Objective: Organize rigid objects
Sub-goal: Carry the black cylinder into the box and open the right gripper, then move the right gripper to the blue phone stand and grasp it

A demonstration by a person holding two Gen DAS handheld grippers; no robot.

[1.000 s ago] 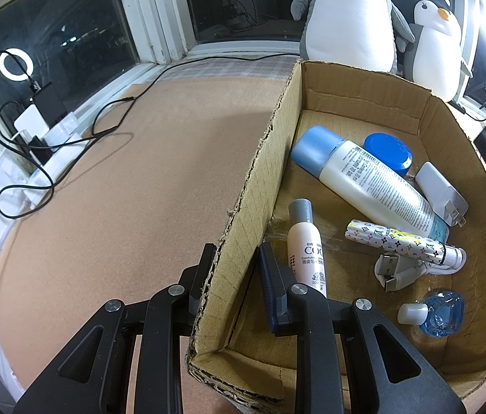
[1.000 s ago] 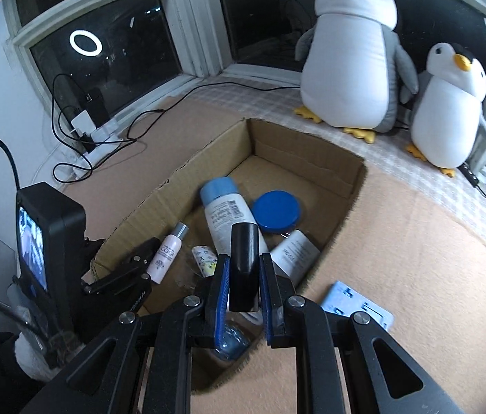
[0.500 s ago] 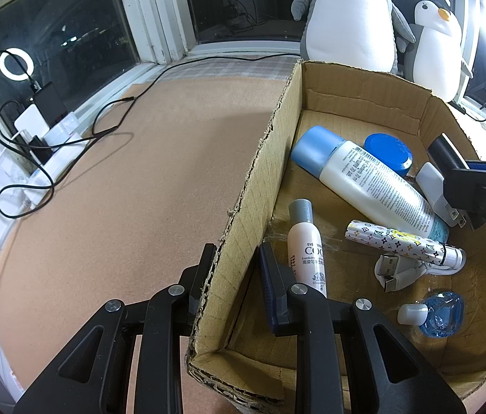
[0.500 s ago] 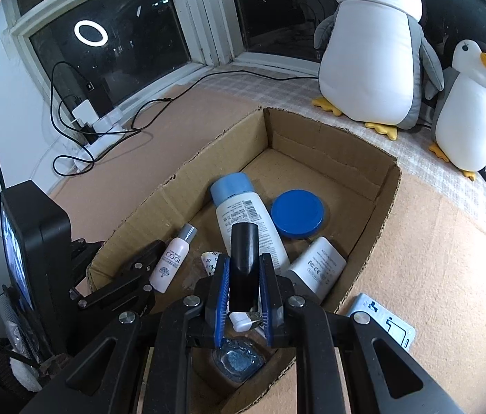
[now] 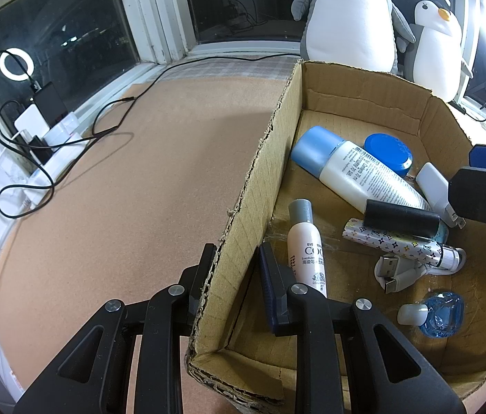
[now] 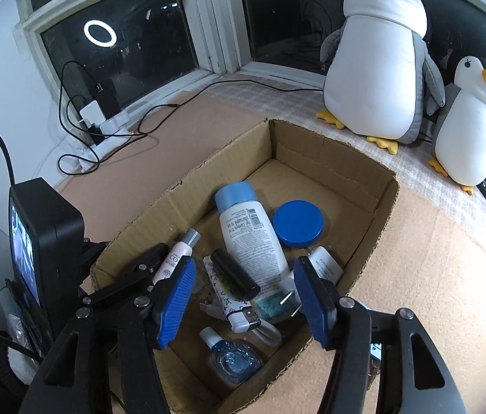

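Right gripper (image 6: 244,302) hangs wide open over the box (image 6: 384,207), empty. The black tube (image 6: 235,272) lies inside across the big bottle (image 6: 249,238), near the box's front. Left gripper (image 5: 234,269) pinches the box's left wall.

**Night shots, decent light, heavy fisheye**

Both views are pretty sharp and evenly lit from indoor light. The windows (image 6: 118,51) are black outside and mirror a ring light (image 6: 99,33) as a glowing circle. In the left wrist view, strong white glare blows out the top right corner, far right of the windows (image 5: 60,45). Edges bend hard and go dark at the corners.
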